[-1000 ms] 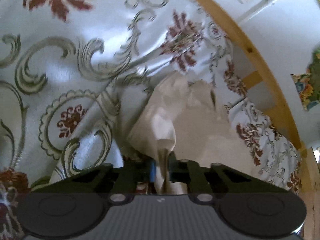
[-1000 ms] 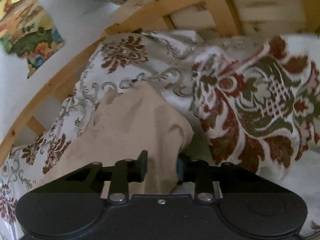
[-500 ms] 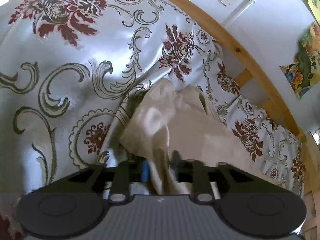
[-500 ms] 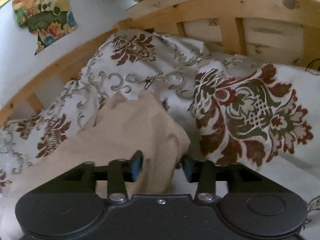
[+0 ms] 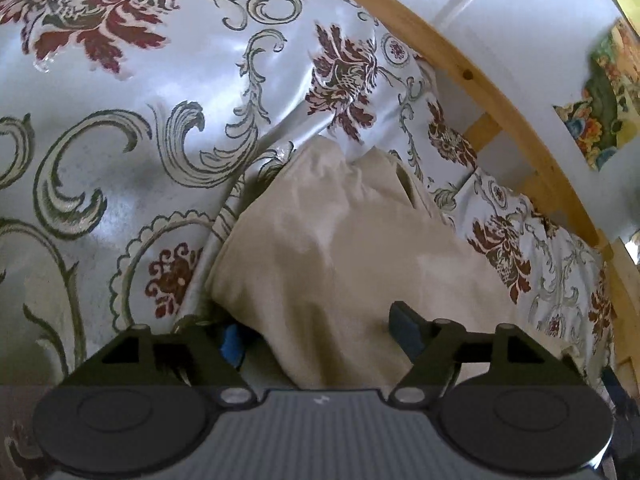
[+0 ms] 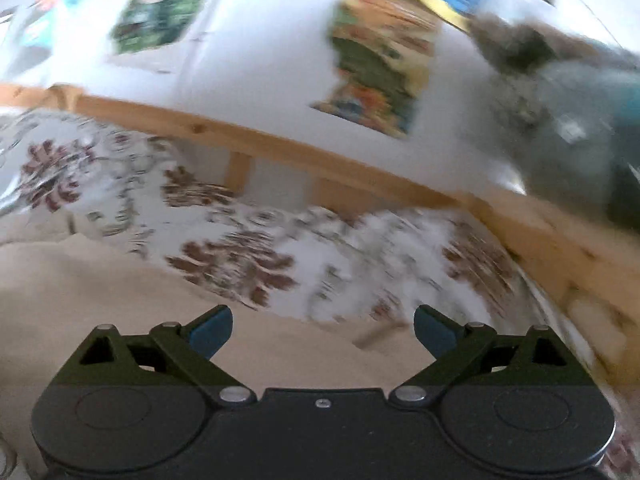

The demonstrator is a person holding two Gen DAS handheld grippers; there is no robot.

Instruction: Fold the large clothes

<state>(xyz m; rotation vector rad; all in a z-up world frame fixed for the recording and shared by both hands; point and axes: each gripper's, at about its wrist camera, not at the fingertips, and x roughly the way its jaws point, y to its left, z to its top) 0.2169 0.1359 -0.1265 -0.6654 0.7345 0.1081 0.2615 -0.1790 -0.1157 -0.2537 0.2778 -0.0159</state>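
Releasing fold: beige garment (image 5: pixel 340 264) bunched on patterned bedspread (image 5: pixel 120 152). Left gripper (image 5: pixel 320 334) opening, cloth between spread fingers, unpinched. Right gripper (image 6: pixel 322 330) opening, empty. Back straight out, avoid snagging cloth.

A bed spread with a shiny white satin coverlet (image 5: pixel 120 92), woven with dark red flowers and grey-green scrolls, fills most of both views. A pale pine bed rail (image 5: pixel 492 92) with short upright slats runs along its far edge. Behind it stands a plain white wall (image 6: pixel 276 92) hung with colourful, blurred paper pictures (image 6: pixel 380 60). Soft daylight glints off the coverlet's sheen.
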